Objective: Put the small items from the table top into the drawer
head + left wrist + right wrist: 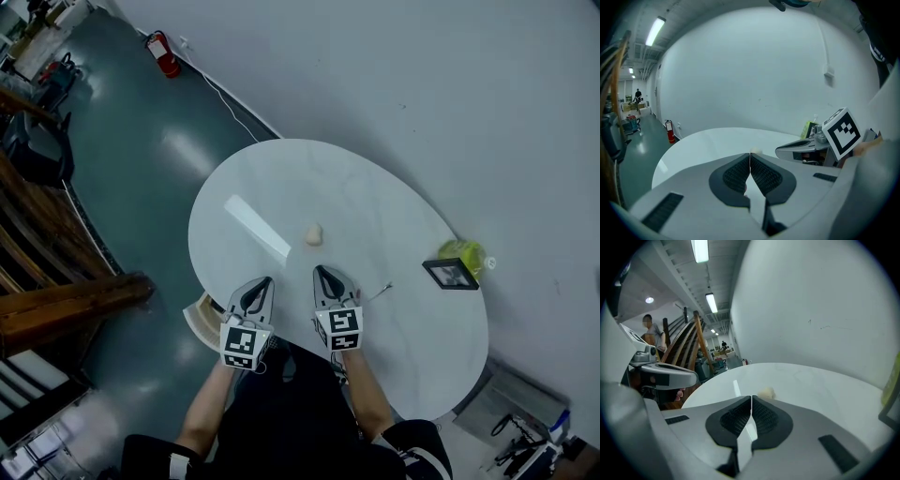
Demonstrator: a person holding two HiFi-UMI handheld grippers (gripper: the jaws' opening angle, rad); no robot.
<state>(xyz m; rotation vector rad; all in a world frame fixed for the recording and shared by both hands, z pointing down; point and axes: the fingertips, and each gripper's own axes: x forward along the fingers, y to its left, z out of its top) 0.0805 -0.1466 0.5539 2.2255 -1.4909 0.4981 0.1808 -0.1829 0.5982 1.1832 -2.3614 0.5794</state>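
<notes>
The lump [313, 235] lies near the middle of the white table [375, 202], ahead of both tools and apart from them. It sits beyond the tips and between the two, somewhat closer to the right hand-held gripper [321, 271] than to the left hand-held gripper [266, 280]. In the right gripper view it shows just past the tips and a little to their right [766, 393]. In the left gripper view only its top peeks over the tips [755, 151]. It is a small, pale cream piece, rounded and uneven in outline, with a matt surface; what it is made of cannot be told. The left hand-held gripper [750, 154] is clenched, its ribbed pads meeting with nothing between them. The right hand-held gripper [751, 397] is likewise clenched and empty. Both hover over the near edge of the table, side by side. Well to the right stand a dark frame [451, 273] and a yellow-green bottle [462, 252].
</notes>
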